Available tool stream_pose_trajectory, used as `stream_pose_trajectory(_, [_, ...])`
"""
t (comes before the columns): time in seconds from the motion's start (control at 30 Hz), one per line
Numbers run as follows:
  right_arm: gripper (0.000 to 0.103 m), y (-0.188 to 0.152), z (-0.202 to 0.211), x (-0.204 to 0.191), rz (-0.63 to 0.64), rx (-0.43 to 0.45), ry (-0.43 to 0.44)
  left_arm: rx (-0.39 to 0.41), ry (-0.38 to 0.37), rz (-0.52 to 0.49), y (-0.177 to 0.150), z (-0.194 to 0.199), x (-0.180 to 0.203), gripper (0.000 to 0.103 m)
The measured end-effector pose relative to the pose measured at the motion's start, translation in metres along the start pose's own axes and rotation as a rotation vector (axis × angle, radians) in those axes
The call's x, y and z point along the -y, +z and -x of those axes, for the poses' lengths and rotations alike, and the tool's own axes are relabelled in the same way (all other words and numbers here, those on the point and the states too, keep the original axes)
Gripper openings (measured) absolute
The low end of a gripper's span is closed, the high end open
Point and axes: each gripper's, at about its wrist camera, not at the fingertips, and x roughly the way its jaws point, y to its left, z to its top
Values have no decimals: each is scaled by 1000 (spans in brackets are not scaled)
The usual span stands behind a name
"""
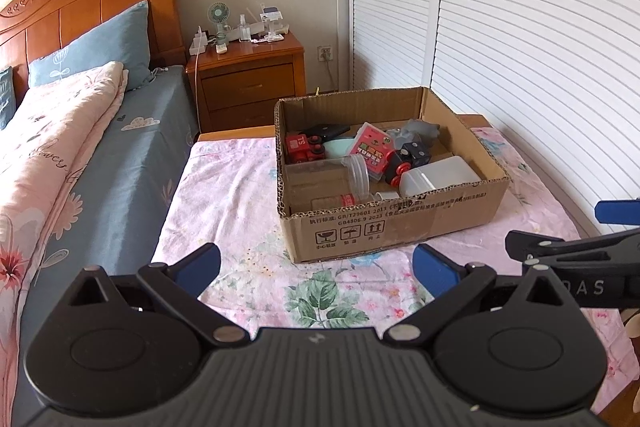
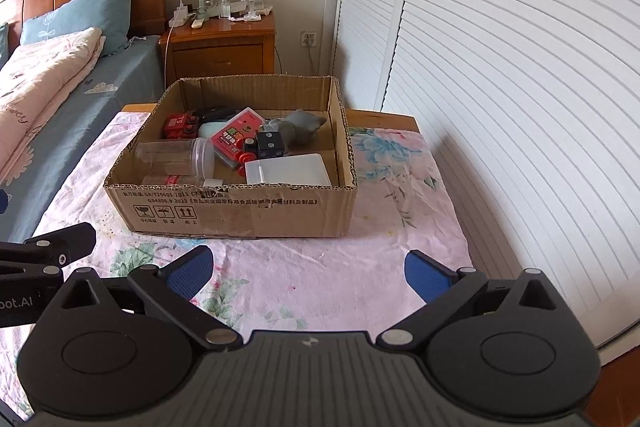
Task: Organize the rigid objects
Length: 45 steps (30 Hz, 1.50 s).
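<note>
An open cardboard box (image 1: 384, 227) (image 2: 240, 215) stands on a table under a pink floral cloth. Inside it lie a red toy train (image 1: 302, 147) (image 2: 178, 126), a clear plastic jar (image 1: 356, 173) (image 2: 200, 157), a pink card pack (image 1: 368, 147) (image 2: 236, 137), a black toy engine with red wheels (image 1: 406, 161) (image 2: 264, 147), a white lidded container (image 1: 440, 175) (image 2: 288, 169) and a grey toy animal (image 1: 416, 131) (image 2: 300, 123). My left gripper (image 1: 316, 269) hovers open short of the box's front, empty. Also open and empty, my right gripper (image 2: 310, 269) hangs before the box front.
A bed (image 1: 80, 147) with a pink quilt and blue pillow runs along the left. Behind the box is a wooden nightstand (image 1: 248, 83) with a small fan and clutter. White louvred doors (image 2: 520, 87) close off the right. Floral cloth (image 2: 300, 267) lies bare before the box.
</note>
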Motion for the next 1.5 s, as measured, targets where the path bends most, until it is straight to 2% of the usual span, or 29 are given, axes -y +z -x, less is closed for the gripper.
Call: stream_pose_trajectory(1.5, [103, 0, 0, -1, 4, 2, 3, -16, 30, 3, -3, -5, -3, 102])
